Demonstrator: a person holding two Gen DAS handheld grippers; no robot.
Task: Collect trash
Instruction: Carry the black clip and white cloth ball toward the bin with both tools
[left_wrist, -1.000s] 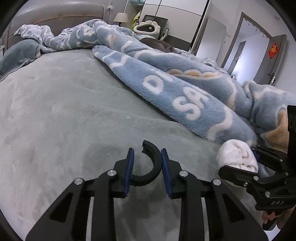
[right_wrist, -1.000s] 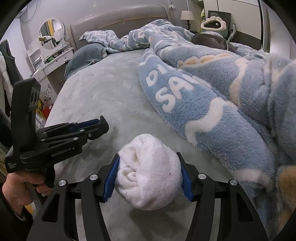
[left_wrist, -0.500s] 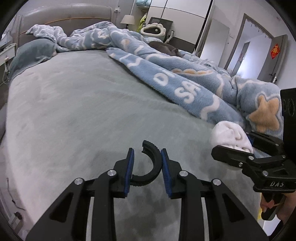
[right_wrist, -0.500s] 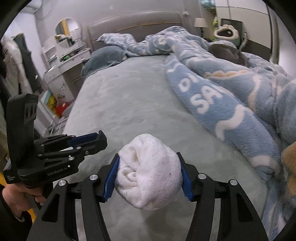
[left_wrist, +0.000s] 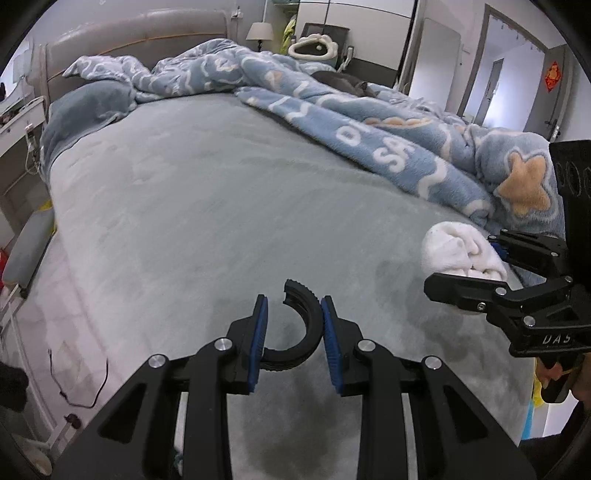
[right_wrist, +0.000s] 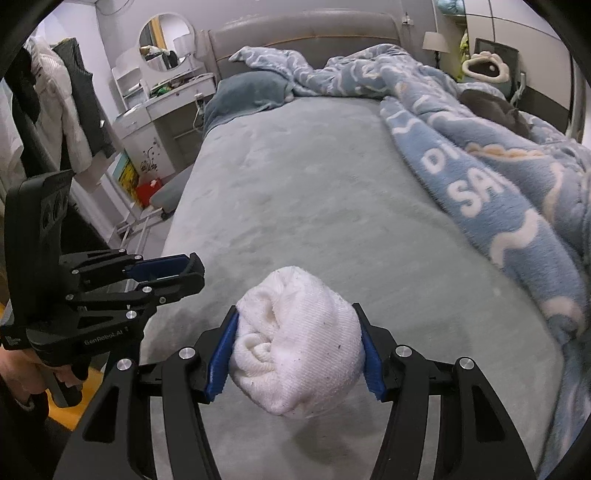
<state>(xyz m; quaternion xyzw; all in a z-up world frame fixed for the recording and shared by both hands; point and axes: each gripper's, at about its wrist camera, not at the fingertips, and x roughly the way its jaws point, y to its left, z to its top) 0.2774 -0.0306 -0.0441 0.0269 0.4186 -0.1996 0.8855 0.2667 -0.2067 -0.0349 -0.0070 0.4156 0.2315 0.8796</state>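
My left gripper (left_wrist: 293, 345) is shut on a black curved plastic piece (left_wrist: 299, 325), a C-shaped hook with a ridged tip, and holds it above the grey bed sheet (left_wrist: 207, 206). My right gripper (right_wrist: 297, 354) is shut on a rolled white cloth (right_wrist: 295, 347) above the sheet. The right gripper with the white cloth (left_wrist: 458, 254) shows at the right of the left wrist view. The left gripper (right_wrist: 166, 275) shows at the left of the right wrist view, held by a hand.
A blue fleece blanket (left_wrist: 391, 147) with white letters lies bunched along the right side of the bed. A grey pillow (right_wrist: 247, 92) sits by the headboard. A white dressing table (right_wrist: 162, 103) and hanging coats (right_wrist: 62, 122) stand left of the bed.
Both grippers have pulled back and up from the bed, each keeping its hold. More of the sheet and room shows now, and the blanket looks farther away.
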